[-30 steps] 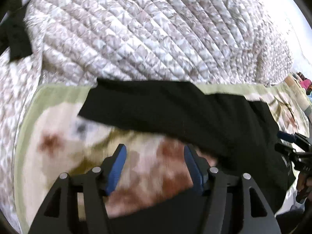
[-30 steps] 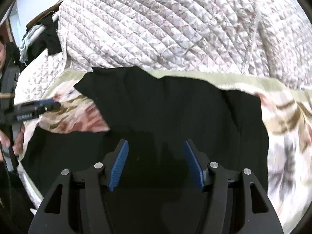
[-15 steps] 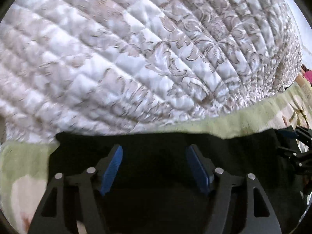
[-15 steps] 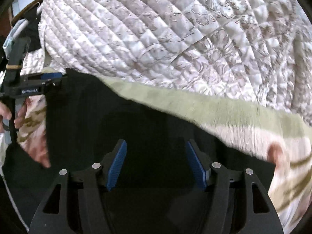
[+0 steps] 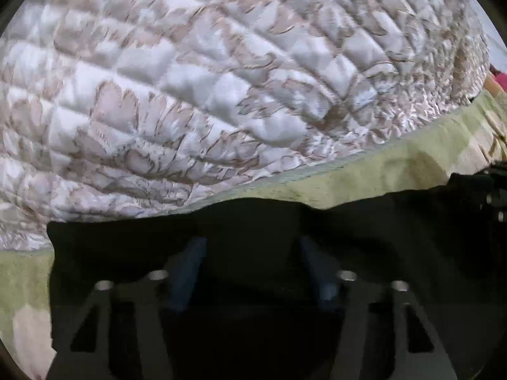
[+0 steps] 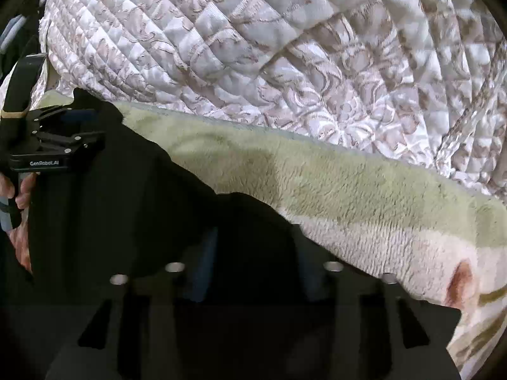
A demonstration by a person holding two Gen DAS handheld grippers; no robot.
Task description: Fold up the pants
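Black pants (image 5: 253, 221) lie flat on a fleece blanket, filling the lower half of both views (image 6: 126, 190). My left gripper (image 5: 250, 253) is open and low over the pants near their far edge, blue pads dim against the dark cloth. My right gripper (image 6: 256, 247) is open too, low over the pants close to their far right edge. The left gripper's body (image 6: 50, 145) shows at the left of the right wrist view, held by a hand. I cannot tell whether either gripper's fingers touch the cloth.
A green-bordered floral fleece blanket (image 6: 348, 183) lies under the pants. Behind it rises a bulky quilted white and beige bedspread (image 5: 221, 79), also in the right wrist view (image 6: 317, 63). Something pink (image 5: 500, 79) sits at the far right.
Both grippers have moved forward and down over the pants toward their far edge. The quilt now fills the upper views. Both stay open.
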